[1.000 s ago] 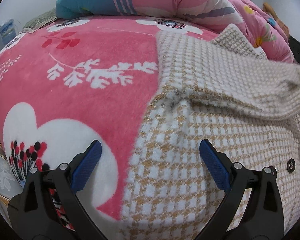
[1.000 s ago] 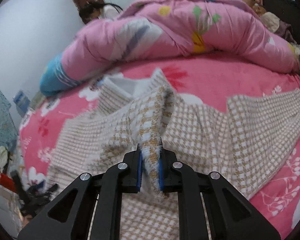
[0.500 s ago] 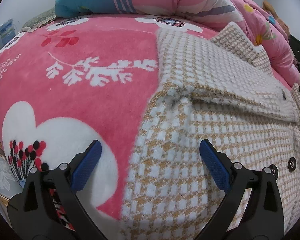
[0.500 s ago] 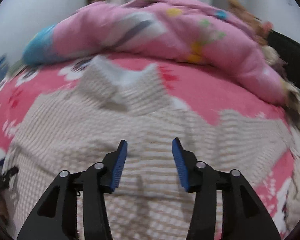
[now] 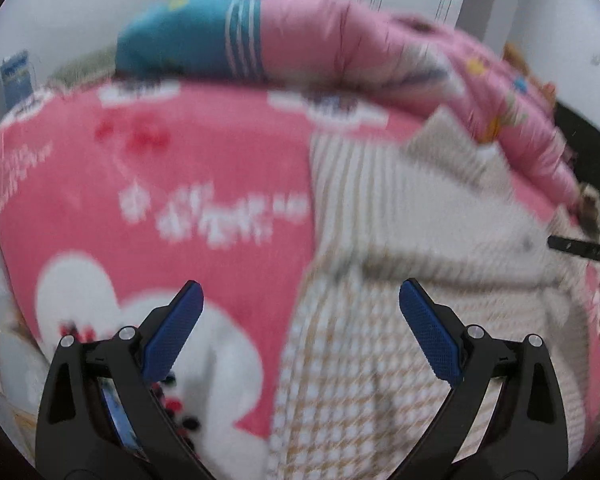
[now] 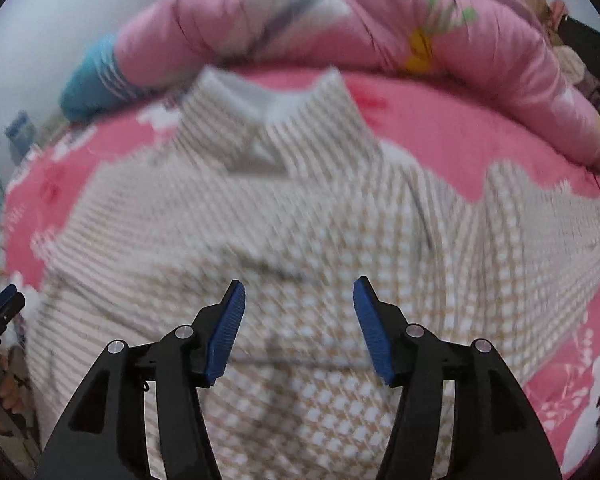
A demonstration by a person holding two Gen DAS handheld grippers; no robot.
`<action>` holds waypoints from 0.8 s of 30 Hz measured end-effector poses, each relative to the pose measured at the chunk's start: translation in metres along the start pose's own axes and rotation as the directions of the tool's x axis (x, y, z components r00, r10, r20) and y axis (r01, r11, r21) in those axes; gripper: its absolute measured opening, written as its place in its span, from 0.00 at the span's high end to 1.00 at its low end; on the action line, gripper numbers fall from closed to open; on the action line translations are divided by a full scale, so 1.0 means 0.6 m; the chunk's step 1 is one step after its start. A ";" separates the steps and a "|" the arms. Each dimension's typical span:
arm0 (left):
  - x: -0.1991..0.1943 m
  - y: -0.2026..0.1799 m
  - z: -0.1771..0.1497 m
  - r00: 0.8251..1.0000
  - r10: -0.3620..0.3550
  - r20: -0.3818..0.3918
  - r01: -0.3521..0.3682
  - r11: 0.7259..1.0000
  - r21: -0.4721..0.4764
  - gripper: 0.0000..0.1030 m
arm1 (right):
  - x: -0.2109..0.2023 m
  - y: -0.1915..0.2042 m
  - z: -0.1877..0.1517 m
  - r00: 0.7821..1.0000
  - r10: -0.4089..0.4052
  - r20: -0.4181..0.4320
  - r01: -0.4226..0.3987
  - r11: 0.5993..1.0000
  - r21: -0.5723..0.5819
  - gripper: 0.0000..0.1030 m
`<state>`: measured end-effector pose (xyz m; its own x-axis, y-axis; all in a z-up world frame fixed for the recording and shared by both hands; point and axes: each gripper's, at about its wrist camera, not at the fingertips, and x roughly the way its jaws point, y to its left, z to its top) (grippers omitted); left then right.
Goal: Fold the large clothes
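Observation:
A beige and white checked coat (image 6: pixel 308 232) lies spread on the pink floral blanket (image 6: pixel 440 136), collar toward the far side, one sleeve laid across its front. My right gripper (image 6: pixel 299 300) hangs over the coat's middle; its jaws are opening and nothing is between them. In the left wrist view the coat (image 5: pixel 400 320) fills the right half. My left gripper (image 5: pixel 300 308) stands wide open above the coat's left edge and the blanket (image 5: pixel 172 168), holding nothing. Both views are blurred.
A rolled pink and blue quilt (image 6: pixel 340 24) lies along the far side of the bed (image 5: pixel 340 48). The tip of my right gripper (image 5: pixel 580 248) shows at the right edge of the left wrist view. Clutter sits off the bed's left edge.
My right gripper let go of the sleeve fold it pinched and opened; the sleeve now lies on the coat. My left gripper rose and tilted up, staying open.

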<state>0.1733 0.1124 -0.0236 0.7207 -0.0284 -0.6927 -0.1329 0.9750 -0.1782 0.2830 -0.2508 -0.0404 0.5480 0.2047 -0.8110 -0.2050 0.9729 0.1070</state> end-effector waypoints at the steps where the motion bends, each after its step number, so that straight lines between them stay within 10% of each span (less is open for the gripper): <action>1: -0.001 -0.008 0.016 1.000 -0.011 0.012 0.011 1.000 0.009 0.08 | -0.001 0.005 0.008 1.000 0.013 0.017 -0.013 1.000 -0.005 0.39; 9: 0.109 -0.088 0.111 0.988 -0.154 -0.028 0.156 0.984 0.089 0.08 | 0.107 0.010 0.008 0.998 -0.021 -0.063 0.021 1.000 0.000 0.34; 16: 0.298 -0.053 0.122 0.961 -0.111 -0.252 0.116 0.993 0.007 0.08 | 0.126 -0.003 -0.012 0.999 -0.011 -0.033 0.011 1.000 -0.004 0.21; 24: 0.219 -0.084 0.125 0.984 -0.081 -0.159 0.098 0.990 0.106 0.08 | 0.104 0.008 0.003 0.999 -0.028 -0.042 0.029 0.999 0.017 0.19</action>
<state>0.3259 0.0759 -0.0534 0.6118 -0.1418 -0.7782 0.0113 0.9853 -0.1706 0.3178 -0.2331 -0.0893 0.5191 0.1725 -0.8371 -0.1754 0.9801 0.0933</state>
